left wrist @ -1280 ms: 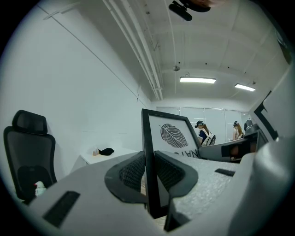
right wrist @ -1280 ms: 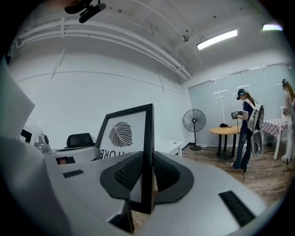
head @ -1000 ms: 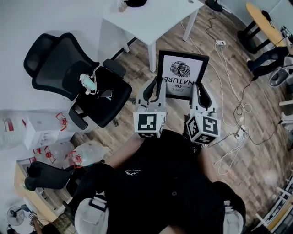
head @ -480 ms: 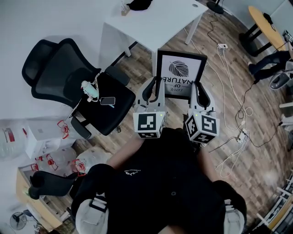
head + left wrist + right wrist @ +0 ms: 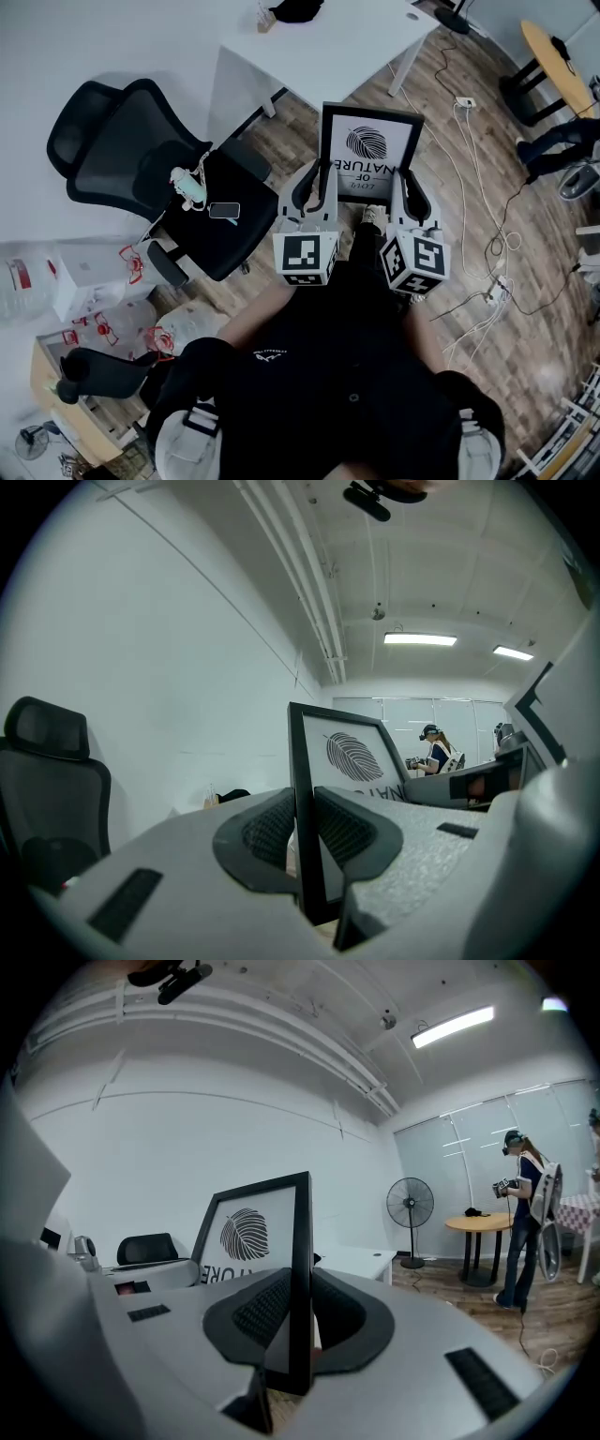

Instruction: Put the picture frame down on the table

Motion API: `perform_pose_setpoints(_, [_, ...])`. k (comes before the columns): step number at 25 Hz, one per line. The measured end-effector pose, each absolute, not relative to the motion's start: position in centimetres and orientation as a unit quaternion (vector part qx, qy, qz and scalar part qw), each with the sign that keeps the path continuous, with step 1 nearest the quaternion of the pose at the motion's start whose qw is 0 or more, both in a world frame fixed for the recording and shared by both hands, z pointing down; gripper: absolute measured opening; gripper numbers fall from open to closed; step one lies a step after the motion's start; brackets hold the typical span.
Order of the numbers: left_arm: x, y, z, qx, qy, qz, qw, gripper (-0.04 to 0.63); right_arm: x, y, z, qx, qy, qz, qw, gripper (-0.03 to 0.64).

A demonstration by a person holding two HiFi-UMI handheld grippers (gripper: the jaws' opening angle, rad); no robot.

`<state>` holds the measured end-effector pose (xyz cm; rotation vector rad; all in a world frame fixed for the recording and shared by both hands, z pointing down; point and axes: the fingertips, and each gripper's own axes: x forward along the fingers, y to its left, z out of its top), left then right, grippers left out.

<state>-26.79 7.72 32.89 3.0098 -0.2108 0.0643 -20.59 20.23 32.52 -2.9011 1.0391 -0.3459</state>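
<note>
Frame point(image 5: 370, 150) held in air between both grippers, over wood floor point(image 5: 281, 141), near white table point(image 5: 319, 42). Left gripper point(image 5: 316, 180) clamps frame's left edge, right gripper point(image 5: 411, 190) clamps right edge. Thin black rectangular border; white print with dark leaf and lettering. Ribbed dark pads point(image 5: 267, 829).

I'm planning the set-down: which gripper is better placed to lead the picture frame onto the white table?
Left, marginally. The left gripper and right gripper each clamp a side edge of the picture frame, level with each other, but the white table's near corner sits beyond the left one.
</note>
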Motion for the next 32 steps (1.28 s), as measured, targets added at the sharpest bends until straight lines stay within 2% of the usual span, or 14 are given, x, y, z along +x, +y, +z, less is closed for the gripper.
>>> perform_pose_setpoints(12, [-18.4, 3.3, 33.2, 0.99, -0.127, 0.036, 0.057, 0.071, -10.7, 14.9, 33.1, -0.913, 0.385, -0.133, 0.02, 0.069])
perform_pose_setpoints(32, [-1.9, 3.4, 32.6, 0.967, -0.245, 0.039, 0.065, 0.071, 8.6, 12.7, 32.7, -0.859, 0.49, -0.15, 0.003, 0.069])
